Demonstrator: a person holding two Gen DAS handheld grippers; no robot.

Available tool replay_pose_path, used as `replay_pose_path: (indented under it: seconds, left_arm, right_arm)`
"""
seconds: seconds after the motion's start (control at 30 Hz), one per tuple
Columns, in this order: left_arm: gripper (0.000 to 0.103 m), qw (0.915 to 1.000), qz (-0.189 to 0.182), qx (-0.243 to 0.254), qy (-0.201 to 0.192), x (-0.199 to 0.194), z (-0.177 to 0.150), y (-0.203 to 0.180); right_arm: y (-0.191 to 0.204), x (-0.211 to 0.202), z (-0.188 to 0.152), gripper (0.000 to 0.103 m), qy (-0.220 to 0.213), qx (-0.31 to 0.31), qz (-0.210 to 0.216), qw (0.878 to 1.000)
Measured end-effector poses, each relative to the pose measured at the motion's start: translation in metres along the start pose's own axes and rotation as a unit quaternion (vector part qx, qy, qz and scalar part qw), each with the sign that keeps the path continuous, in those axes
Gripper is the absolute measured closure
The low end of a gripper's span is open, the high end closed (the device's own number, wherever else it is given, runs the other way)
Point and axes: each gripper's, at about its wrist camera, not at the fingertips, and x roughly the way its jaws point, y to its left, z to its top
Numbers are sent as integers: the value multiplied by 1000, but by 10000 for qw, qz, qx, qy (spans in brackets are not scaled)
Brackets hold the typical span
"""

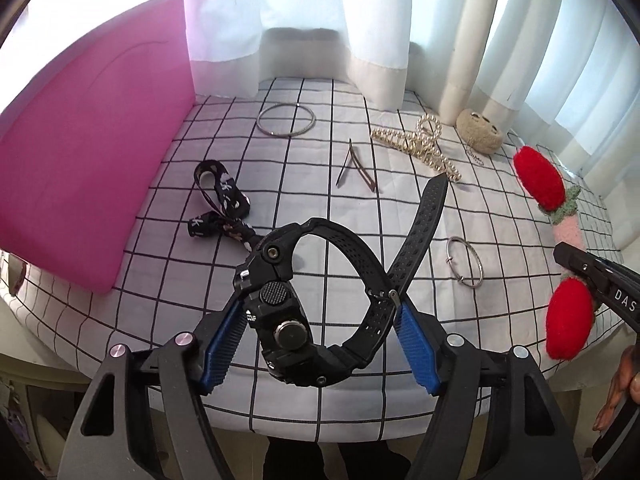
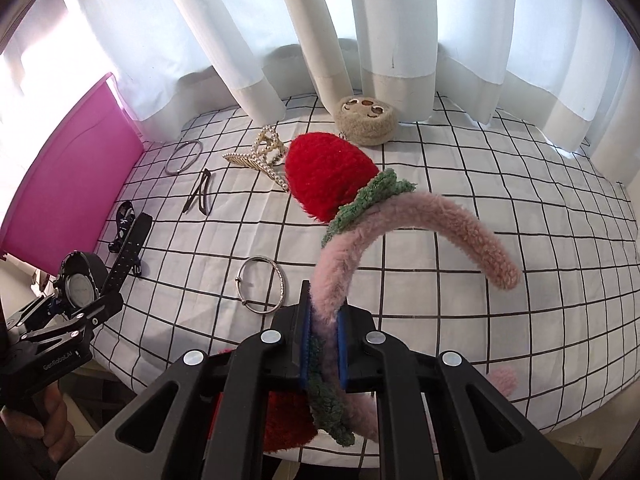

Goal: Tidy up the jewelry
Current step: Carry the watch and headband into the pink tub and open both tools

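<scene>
checked cloth [image 1: 304, 216] below, left jaws spread wide around black watch [image 1: 288, 312], right jaws pinched on pink headband [image 2: 360, 248]

We see the widest open stretch of the checked bench [image 2: 500, 240] on its right side, where no jewelry lies. The left side is walled off by an upright pink board [image 1: 92, 152]. Along the back, curtains [image 2: 392, 40] hang to the cloth, with a tan plush pouch [image 2: 366, 126] at their foot. The middle is crowded: a large ring [image 1: 286, 119], a pearl claw clip [image 1: 420, 146], a brown hair clip [image 1: 356, 168], a black patterned band [image 1: 220, 196] and a silver bangle [image 2: 262, 284], with narrow gaps between them.
</scene>
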Motion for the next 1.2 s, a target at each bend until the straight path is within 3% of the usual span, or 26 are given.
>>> replay_pose_path:
  seconds: [0.47,0.7,0.93,1.2]
  left_arm:
    - [34,9907,-173,-530,-1240,-94,56,42]
    - [34,9797,140,-1009,-1728,-133,77,98]
    - [34,9674,848,-1480,-1870,-147,93,182]
    - [34,9606,1521,-1806,-1465,-118,102,268]
  right_arm:
    - [66,-63,57,93,-864,-569,571,9930]
    - [136,-80,97,93,-1252,-1148,1195,9782]
    - [244,-74,140,93,-1461,-2005,1913,9497]
    - [374,-34,174,93,-1175,-2850,2280,9236]
